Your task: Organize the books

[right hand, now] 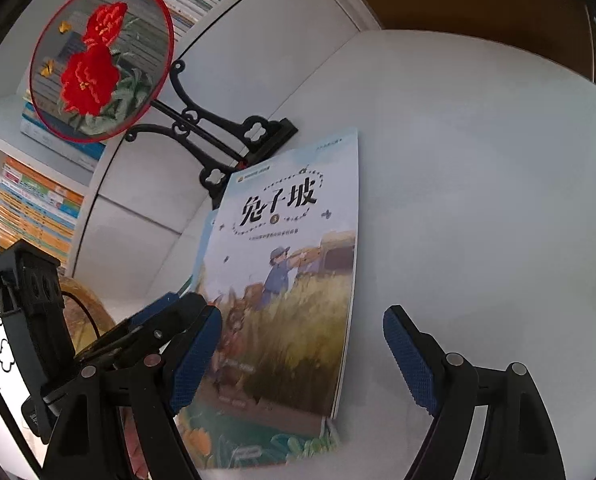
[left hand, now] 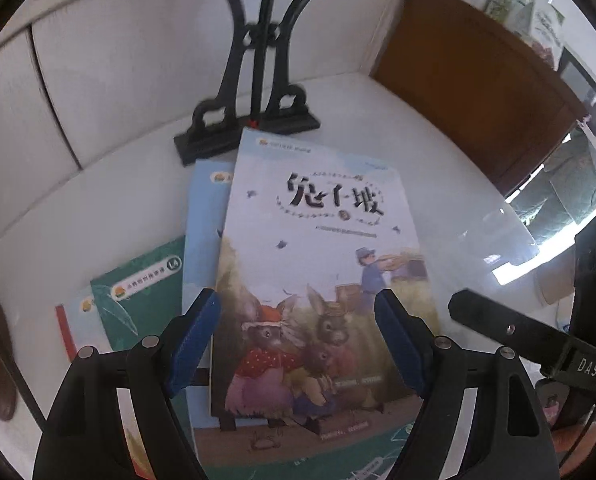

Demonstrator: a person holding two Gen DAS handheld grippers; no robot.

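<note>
Two grippers are hanging over the loose pile of books, jaws spread wide and gripping nothing: the left gripper (left hand: 298, 336) is straddling the rabbit-cover book (left hand: 318, 280) at frame centre, probably lining up a grasp, while the right gripper (right hand: 302, 356) is hovering at its right edge. The black fan stand (left hand: 253, 92) is crowding the pile's upper end, and the green book (left hand: 145, 292) is peeking out lower left.

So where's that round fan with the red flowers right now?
In the right wrist view the round fan stands upper left on its black stand, in front of the bookshelf, just behind the rabbit book.
</note>
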